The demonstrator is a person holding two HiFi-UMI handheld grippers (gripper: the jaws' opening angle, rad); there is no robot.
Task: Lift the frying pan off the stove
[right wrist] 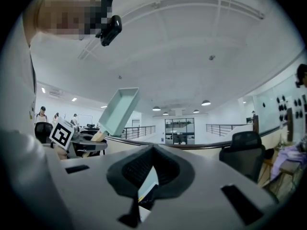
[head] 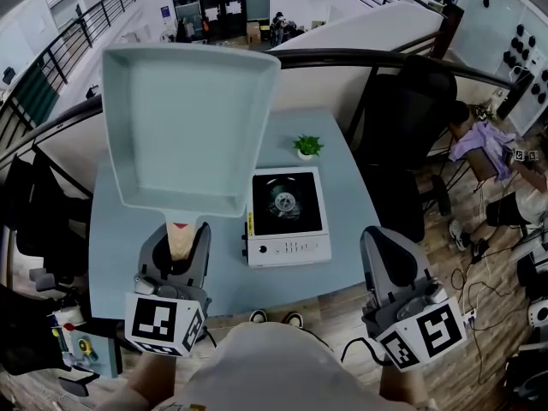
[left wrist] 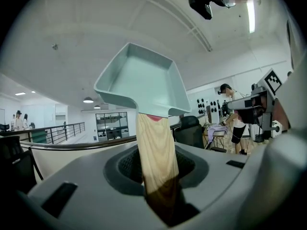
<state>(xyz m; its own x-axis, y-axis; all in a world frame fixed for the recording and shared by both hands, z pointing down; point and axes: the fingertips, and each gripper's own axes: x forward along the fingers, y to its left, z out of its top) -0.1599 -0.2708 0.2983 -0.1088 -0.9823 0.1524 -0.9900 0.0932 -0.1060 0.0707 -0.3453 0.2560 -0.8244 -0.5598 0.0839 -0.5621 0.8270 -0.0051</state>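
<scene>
The pale green square frying pan is up in the air, above and to the left of the small white stove with its black cooking plate. My left gripper is shut on the pan's wooden handle. In the left gripper view the handle rises from between the jaws to the pan. My right gripper hangs near the table's front right corner, shut and holding nothing. From the right gripper view the pan shows tilted at the left.
The stove sits on a light blue table with a small potted plant behind it. A black office chair stands at the table's right side. A dark railing runs behind the table. Clutter and cables lie on the floor to the right.
</scene>
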